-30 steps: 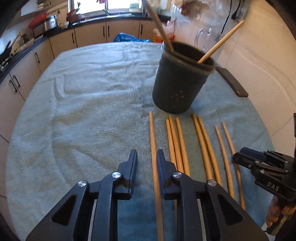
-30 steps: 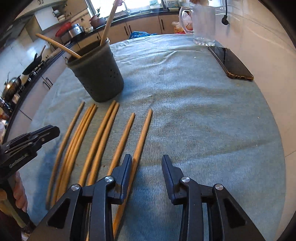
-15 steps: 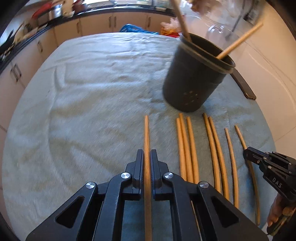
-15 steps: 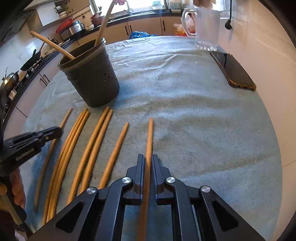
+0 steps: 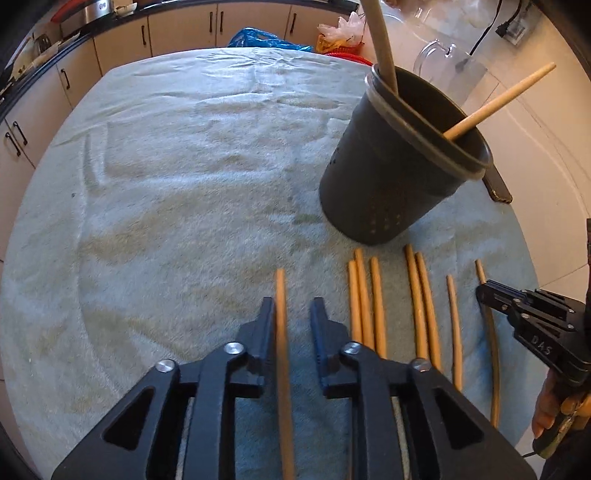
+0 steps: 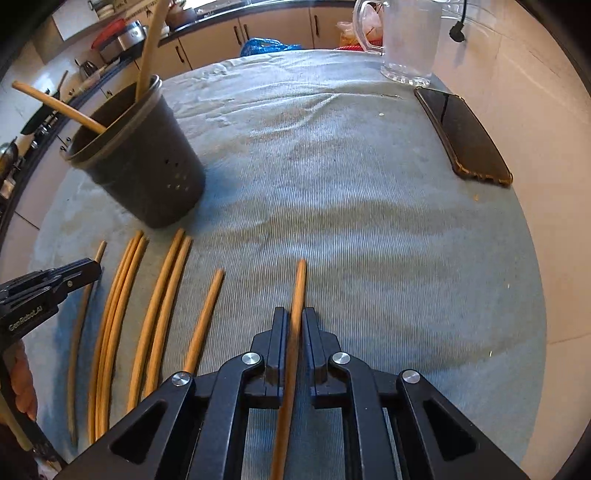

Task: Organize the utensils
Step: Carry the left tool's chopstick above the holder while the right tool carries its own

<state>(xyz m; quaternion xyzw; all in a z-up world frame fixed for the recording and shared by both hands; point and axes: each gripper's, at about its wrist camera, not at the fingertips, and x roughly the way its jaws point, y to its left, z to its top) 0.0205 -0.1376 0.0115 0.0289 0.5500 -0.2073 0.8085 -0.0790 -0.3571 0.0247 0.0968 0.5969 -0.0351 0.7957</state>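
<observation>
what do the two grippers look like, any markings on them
Both are matte black plastic with angular, cut-out arms, silver round bolt heads at the pivots and flat upright fingers. The left gripper shows "GenRobot.AI" on its side in the right wrist view; the right gripper shows raised letters like "DAS" in the left wrist view.

A pale blue-grey towel (image 6: 369, 229) covered the whole table. At about two o'clock on it lay a dark phone (image 6: 463, 136) in a brown case, screen up. Beyond it, near one o'clock, stood a clear glass jug (image 6: 406, 40) with a handle. Past the far edge ran beige cabinets (image 5: 177, 29) with dark handles, and a blue plastic bag (image 5: 258, 37) sat at twelve o'clock.
</observation>
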